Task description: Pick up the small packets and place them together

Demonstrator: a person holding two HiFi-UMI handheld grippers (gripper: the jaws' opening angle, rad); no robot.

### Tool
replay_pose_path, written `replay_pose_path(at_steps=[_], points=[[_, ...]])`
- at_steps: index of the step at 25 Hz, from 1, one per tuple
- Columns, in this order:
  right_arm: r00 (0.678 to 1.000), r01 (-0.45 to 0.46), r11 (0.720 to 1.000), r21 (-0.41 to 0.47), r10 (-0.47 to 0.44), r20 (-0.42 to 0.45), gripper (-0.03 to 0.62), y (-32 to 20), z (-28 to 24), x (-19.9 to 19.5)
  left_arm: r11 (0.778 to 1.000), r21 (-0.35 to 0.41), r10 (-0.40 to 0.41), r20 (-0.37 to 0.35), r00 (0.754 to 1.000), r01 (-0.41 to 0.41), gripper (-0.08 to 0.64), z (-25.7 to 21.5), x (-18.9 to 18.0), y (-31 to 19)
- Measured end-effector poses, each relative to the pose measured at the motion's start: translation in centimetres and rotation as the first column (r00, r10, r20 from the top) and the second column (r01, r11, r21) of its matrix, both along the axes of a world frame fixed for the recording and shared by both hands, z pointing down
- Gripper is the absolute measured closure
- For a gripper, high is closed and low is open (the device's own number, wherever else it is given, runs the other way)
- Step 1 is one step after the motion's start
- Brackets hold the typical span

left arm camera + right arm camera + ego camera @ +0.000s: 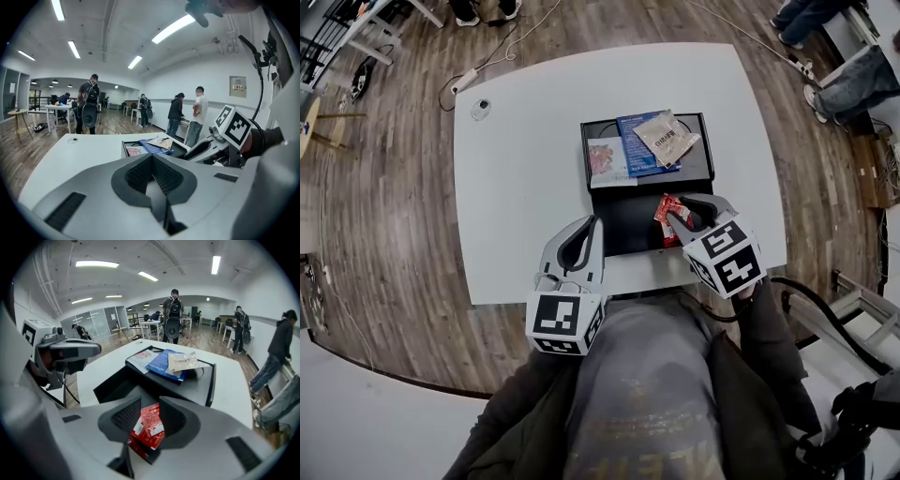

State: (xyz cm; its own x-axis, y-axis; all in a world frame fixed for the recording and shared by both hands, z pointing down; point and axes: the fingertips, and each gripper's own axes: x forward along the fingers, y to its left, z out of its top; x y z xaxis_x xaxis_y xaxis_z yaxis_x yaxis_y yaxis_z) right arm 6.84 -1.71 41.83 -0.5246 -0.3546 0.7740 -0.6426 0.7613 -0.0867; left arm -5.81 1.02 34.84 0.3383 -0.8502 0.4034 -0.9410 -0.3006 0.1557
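Note:
A black tray point(623, 223) lies on the white table point(520, 169). In its far half lie a white and pink packet point(607, 159), a blue packet point(639, 145) and a beige packet point(667, 137) that overlaps the blue one. My right gripper point(680, 217) hovers over the tray's near right part, shut on a red packet point(668, 211); the red packet point(149, 427) shows pinched between the pads in the right gripper view. My left gripper point(592, 227) is at the tray's near left side, jaws together with nothing in them point(152, 164).
A small round thing point(480, 109) lies near the table's far left corner. A power strip point(464, 80) with cable lies on the wood floor beyond. Several people stand in the room behind point(89, 105), and seated legs point(853, 89) are at the right.

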Motion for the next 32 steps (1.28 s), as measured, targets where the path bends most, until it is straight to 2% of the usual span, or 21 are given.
replay_pose_path(at_steps=[5,14,20,27,32], points=[[0.994,0.025,1.0,0.004,-0.024,-0.104,0.469,0.2,1.8,0.5,1.0,-0.006,0.008,0.006,1.0,-0.008,0.558,0.0,-0.1,0.2],[0.983,0.077,0.996,-0.049,-0.084,-0.162,0.468,-0.4,4.3,-0.9,0.999,-0.035,-0.013,0.001,1.0,0.013,0.558,0.7,-1.3,-0.6],[0.959,0.104,0.992,-0.07,-0.119,-0.257,0.433,-1.1,5.7,-0.8,0.998,-0.063,-0.018,-0.01,1.0,0.017,0.558,2.0,-1.8,-1.6],[0.93,0.167,0.98,-0.109,-0.193,-0.314,0.426,0.0,7.0,-1.9,0.997,-0.079,-0.018,-0.028,0.999,0.015,0.558,2.7,-2.1,-2.4],[0.926,0.16,0.977,-0.139,-0.197,-0.322,0.425,0.3,7.6,-2.1,0.996,-0.088,-0.021,-0.033,0.999,0.018,0.558,2.9,-2.7,-2.8]])
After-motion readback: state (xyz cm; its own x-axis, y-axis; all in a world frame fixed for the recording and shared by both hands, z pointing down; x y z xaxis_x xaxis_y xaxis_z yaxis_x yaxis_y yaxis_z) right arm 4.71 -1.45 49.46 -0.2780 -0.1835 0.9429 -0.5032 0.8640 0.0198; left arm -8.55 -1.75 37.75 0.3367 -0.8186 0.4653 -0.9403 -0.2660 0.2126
